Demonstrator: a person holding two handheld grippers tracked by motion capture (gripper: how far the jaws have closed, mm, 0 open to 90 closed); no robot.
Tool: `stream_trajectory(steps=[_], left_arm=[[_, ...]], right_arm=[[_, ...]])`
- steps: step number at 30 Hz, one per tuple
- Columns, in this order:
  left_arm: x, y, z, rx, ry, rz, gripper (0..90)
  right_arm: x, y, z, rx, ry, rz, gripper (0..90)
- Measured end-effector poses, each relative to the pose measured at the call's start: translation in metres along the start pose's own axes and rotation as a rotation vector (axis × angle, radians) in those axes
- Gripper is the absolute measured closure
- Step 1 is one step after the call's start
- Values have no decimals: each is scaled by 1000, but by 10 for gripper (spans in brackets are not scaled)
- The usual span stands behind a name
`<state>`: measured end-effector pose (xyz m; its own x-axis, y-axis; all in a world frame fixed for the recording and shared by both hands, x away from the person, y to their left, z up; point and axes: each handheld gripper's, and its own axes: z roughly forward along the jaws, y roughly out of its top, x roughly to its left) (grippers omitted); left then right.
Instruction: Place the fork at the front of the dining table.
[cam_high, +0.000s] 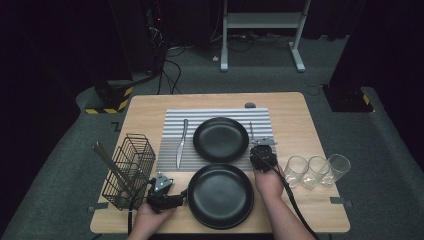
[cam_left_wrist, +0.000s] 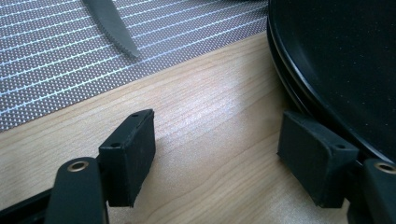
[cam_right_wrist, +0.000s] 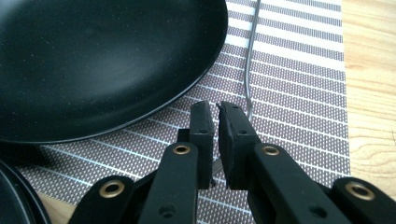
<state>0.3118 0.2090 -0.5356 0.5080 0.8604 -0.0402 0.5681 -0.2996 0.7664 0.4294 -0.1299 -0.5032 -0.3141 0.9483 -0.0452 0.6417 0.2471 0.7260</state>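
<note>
In the high view, the right gripper (cam_high: 262, 152) sat on the striped placemat (cam_high: 172, 150) over a thin utensil (cam_high: 251, 131) right of the far plate (cam_high: 220, 139); the left gripper (cam_high: 167, 192) rested by the near plate (cam_high: 220, 196). In the left gripper view, released jaws flanked bare worktop (cam_left_wrist: 205, 116) beside that plate's rim. In the right gripper view, jaws looked clenched on the utensil's (cam_right_wrist: 250, 70) handle, likely being placed; releasing seemed next. No writing was legible.

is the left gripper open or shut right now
Open. In the left gripper view the left gripper has its jaws standing wide apart with bare wooden table between them, one jaw beside the rim of the near black plate.
</note>
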Motion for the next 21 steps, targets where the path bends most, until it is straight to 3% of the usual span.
stream_trajectory(steps=[21], left_arm=[[0,0,0,0,0,0,279]], right_arm=[[-7,-2,2,6,-26,35,741]])
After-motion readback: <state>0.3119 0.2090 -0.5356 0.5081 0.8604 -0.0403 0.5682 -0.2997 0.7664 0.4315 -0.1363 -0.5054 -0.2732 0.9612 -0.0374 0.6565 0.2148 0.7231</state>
